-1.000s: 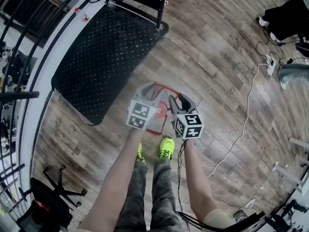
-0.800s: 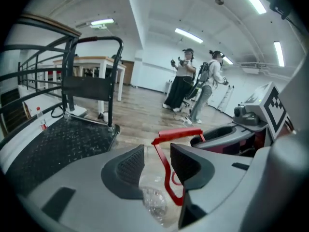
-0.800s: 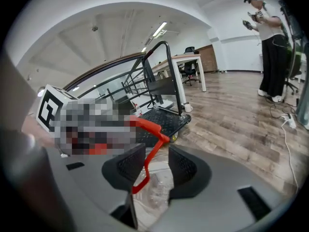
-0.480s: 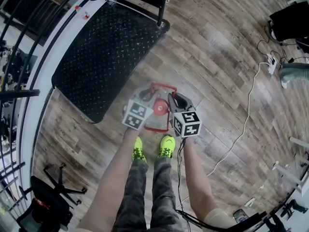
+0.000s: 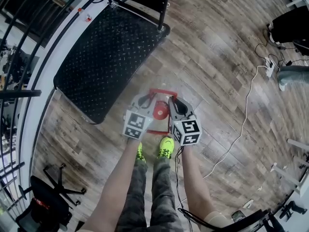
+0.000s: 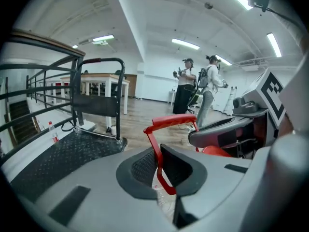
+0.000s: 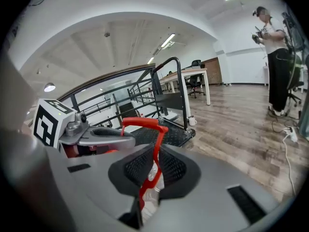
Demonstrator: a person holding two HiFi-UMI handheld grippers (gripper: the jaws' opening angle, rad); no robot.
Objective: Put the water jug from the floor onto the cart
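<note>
The water jug (image 5: 160,111), clear with a red cap and a red frame handle (image 5: 162,91), hangs between my two grippers just in front of my feet. My left gripper (image 5: 146,102) is shut on the handle's left bar (image 6: 155,151). My right gripper (image 5: 172,104) is shut on the handle's right bar (image 7: 155,146). The jaws of both have just been closing, with the handle between them. The black diamond-plate cart (image 5: 106,52) lies up and to the left of the jug, with its push bar (image 5: 163,6) at the far end. The jug's body is mostly hidden under the grippers.
A black railing (image 5: 21,42) curves along the left beyond the cart. A chair base (image 5: 55,190) stands at the lower left. A white cable (image 5: 244,124) and a power strip (image 5: 271,66) lie on the wood floor to the right. Two people (image 6: 195,88) stand far off.
Both grippers went from open beside the handle to shut on its side bars. They and the jug have risen a little off the floor.
</note>
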